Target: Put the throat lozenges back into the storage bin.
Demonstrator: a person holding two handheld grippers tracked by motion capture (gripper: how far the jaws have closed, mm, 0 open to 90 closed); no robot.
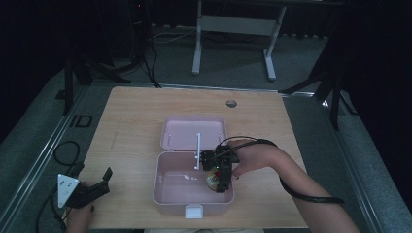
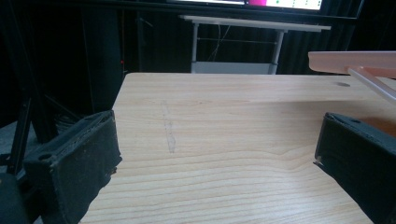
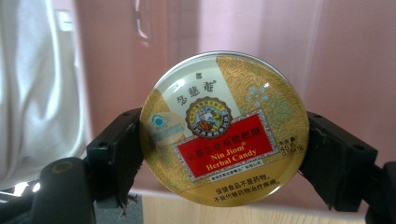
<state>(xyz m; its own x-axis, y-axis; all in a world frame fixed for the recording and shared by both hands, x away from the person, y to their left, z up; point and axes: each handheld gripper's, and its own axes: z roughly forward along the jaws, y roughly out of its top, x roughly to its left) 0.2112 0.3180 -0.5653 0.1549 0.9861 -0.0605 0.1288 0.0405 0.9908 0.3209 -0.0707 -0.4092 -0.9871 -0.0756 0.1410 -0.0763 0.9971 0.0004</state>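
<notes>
Candy tin (image 3: 224, 128): round, gold w/ red label "Nin Jiom Herbal Candy", centre of right gripper view, pinched at both edges by black jaws.
Right gripper (image 1: 221, 177): clenched on tin, lower centre-right of high view, inside pink box (image 1: 167, 191) near its right wall.
Box lid (image 1: 193, 132): hinged open, lying flat behind box on counter (image 1: 131, 116).
Left gripper (image 1: 94, 187): lower left of high view, near counter's edge; jaws spread wide, nothing between, well apart from box.
Left gripper view: bare wood between jaws, lid edge (image 2: 355, 60) upper right.
</notes>
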